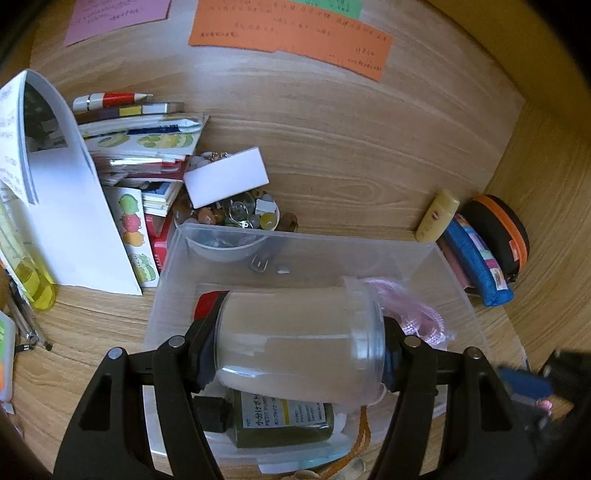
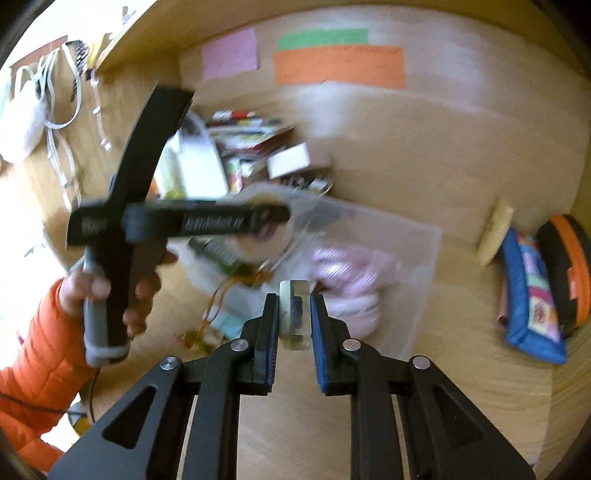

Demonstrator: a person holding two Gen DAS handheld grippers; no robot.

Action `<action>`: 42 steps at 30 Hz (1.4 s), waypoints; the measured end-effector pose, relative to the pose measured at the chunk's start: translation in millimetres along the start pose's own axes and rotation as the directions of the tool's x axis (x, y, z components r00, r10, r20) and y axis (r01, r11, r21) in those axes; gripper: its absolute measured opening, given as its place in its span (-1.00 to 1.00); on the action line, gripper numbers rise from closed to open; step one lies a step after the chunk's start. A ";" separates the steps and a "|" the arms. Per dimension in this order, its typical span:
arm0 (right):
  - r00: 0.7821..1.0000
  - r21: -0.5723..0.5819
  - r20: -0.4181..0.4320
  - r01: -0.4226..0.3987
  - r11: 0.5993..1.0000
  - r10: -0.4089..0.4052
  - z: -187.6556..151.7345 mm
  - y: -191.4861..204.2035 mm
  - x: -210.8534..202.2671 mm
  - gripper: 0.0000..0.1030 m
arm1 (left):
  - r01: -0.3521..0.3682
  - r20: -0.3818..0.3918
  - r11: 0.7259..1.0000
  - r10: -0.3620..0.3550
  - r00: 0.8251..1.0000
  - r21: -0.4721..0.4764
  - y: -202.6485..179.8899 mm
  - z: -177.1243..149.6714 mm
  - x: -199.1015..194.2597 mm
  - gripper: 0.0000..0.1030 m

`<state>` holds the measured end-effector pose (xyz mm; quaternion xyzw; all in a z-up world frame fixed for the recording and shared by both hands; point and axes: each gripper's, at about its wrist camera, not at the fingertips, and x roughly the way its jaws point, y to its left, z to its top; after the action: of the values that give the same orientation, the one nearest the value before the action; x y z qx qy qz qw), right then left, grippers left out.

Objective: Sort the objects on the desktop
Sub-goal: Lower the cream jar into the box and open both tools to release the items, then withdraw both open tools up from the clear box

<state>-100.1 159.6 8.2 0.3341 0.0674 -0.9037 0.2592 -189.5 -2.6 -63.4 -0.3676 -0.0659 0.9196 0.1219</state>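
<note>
Your left hand-held gripper [image 1: 299,354] clamps the clear plastic jar [image 1: 299,338] end to end at lower centre, above the clear bin [image 1: 458,291]; it looks light, slick and squashable, so grip gently, while your right hand-held gripper [image 2: 294,314] pinches a small clear block [image 2: 294,314].

- Your left wrist view is evenly lit and mostly sharp; handwriting on the orange paper [image 1: 291,33] reads softly, and only the corner at 4 o'clock smears.
- Your right wrist view is motion-blurred throughout; only the fingers [image 2: 271,332] stay crisp.
- Blown-out white glare sits at 9 o'clock there.
- Both views bow the desk [image 1: 351,147] and darken at the corners.
</note>
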 end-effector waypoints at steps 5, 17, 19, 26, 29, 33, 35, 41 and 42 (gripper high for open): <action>1.000 0.029 -0.018 0.007 1.000 -0.007 21.6 -11.4 20.5 -0.71 | -0.032 -0.009 0.999 0.032 0.999 0.043 -7.7 -2.5 6.5 0.28; 0.998 -0.021 -0.045 0.033 0.999 -0.034 27.1 -4.8 52.4 -0.71 | -0.035 -0.013 0.999 0.035 0.999 0.034 -0.7 -3.9 3.3 0.29; 0.998 -0.033 -0.042 0.041 0.999 -0.043 26.5 -4.0 53.0 -0.71 | -0.030 0.000 0.999 0.030 1.000 0.029 0.3 -2.6 -2.5 0.35; 0.997 -0.037 -0.062 0.035 0.999 -0.037 27.9 -2.3 57.2 -0.66 | -0.036 0.053 0.999 0.034 0.998 0.032 -2.8 1.0 -25.7 0.45; 0.998 -0.034 -0.059 0.035 0.999 -0.037 28.1 -1.4 55.2 -0.46 | -0.042 0.067 0.998 0.040 0.997 0.039 -3.1 2.9 -33.3 0.47; 0.998 -0.040 -0.035 0.057 0.998 -0.059 28.9 1.5 47.3 -0.24 | -0.063 0.091 0.997 0.059 0.994 0.042 -2.1 3.0 -44.2 0.52; 0.998 -0.039 -0.019 0.065 0.997 -0.066 28.7 2.4 40.8 -0.12 | -0.075 0.107 0.996 0.070 0.992 0.040 -0.9 2.6 -51.0 0.55; 0.995 -0.051 0.031 0.093 0.994 -0.091 25.6 8.0 17.8 0.08 | -0.131 0.156 0.990 0.122 0.980 0.048 0.6 -2.6 -70.0 0.65; 0.995 -0.050 0.037 0.092 0.994 -0.091 24.5 9.2 13.6 0.08 | -0.144 0.166 0.988 0.134 0.977 0.050 1.0 -4.3 -74.0 0.69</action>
<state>-118.0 138.8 18.8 0.3082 0.1017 -0.9182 0.2273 -134.9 -23.6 -17.9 -0.2916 -0.0210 0.9543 0.0629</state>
